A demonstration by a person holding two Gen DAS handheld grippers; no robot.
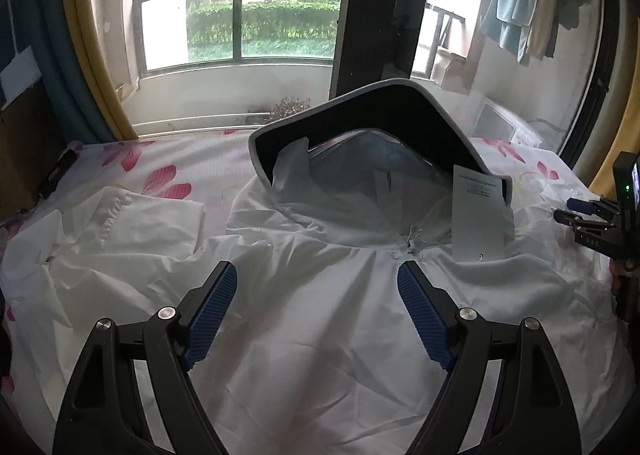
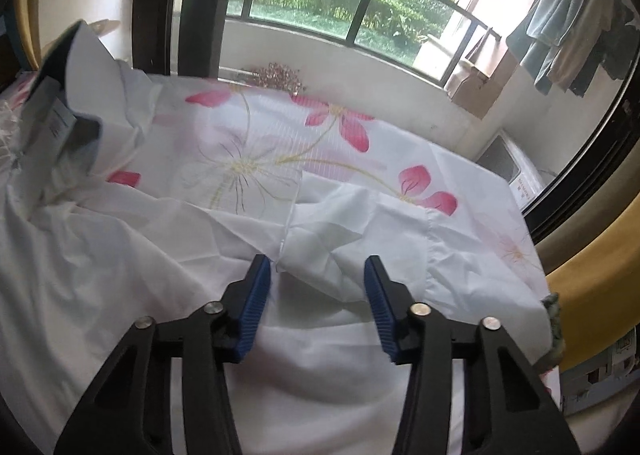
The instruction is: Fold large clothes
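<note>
A white zip-up jacket (image 1: 320, 295) lies spread front-up on a floral sheet. Its hood with a stiff dark visor (image 1: 360, 115) stands at the far end, and a paper tag (image 1: 480, 219) hangs by the collar. My left gripper (image 1: 318, 279) is open and empty, hovering over the chest just below the zipper top. The left sleeve (image 1: 120, 215) lies out to the left. My right gripper (image 2: 318, 267) is open and empty over the right sleeve (image 2: 360, 223), whose cuff end lies between the fingers. The right gripper also shows in the left wrist view (image 1: 576, 215) at the far right.
The floral sheet (image 2: 248, 143) covers the bed or table below a large window. The hood and tag show at the left in the right wrist view (image 2: 60, 111). A dark box (image 1: 60, 171) sits at the far left edge. A yellow cushion (image 2: 592, 287) lies beyond the right edge.
</note>
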